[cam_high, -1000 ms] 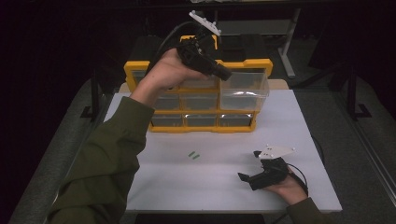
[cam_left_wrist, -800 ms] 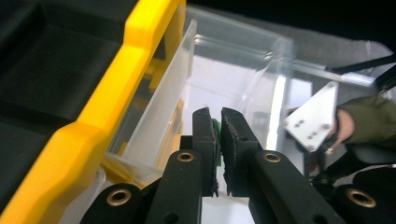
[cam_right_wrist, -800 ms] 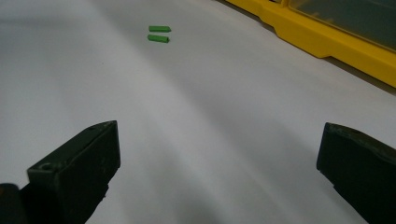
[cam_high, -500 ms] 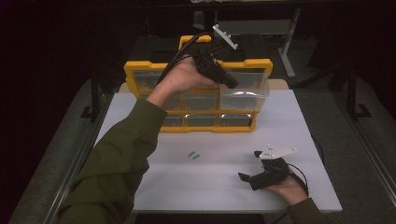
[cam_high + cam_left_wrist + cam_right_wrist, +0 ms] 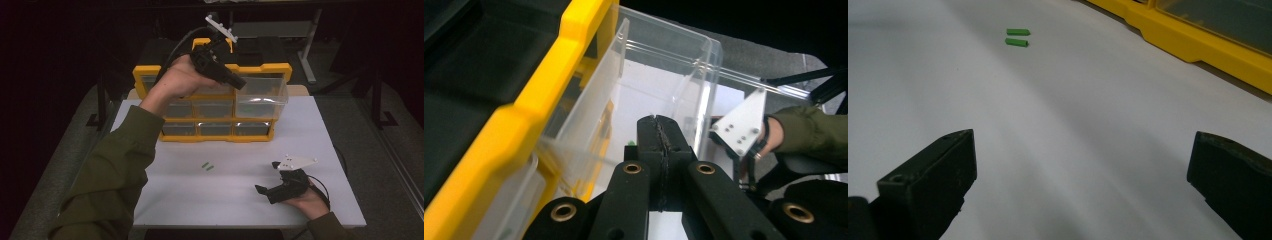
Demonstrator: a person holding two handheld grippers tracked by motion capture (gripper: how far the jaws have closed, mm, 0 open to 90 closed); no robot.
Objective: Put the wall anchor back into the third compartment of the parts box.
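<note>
Drawers are counted in the yellow organiser [image 5: 215, 136] on the white table [image 5: 240, 200]: three small ones along its bottom row, two more small ones in the row above, and one larger clear drawer [image 5: 261, 96] at the organiser's right end, pulled out toward the person. What the small drawers hold cannot be told through their fronts. In the left gripper view, a small green speck is seen just past the jaw tips, but whether it lies inside the clear drawer cannot be told. Two green pieces [image 5: 207, 165] are seen side by side on the table in front of the organiser, well apart from it.

The left gripper [image 5: 240, 84] is held above the organiser, at the clear drawer's left edge, with its jaws pressed together on nothing visible. The right gripper [image 5: 267, 177] is rested on the table in front of the organiser, to the right of the green pieces, with its jaws spread wide and nothing between them.
</note>
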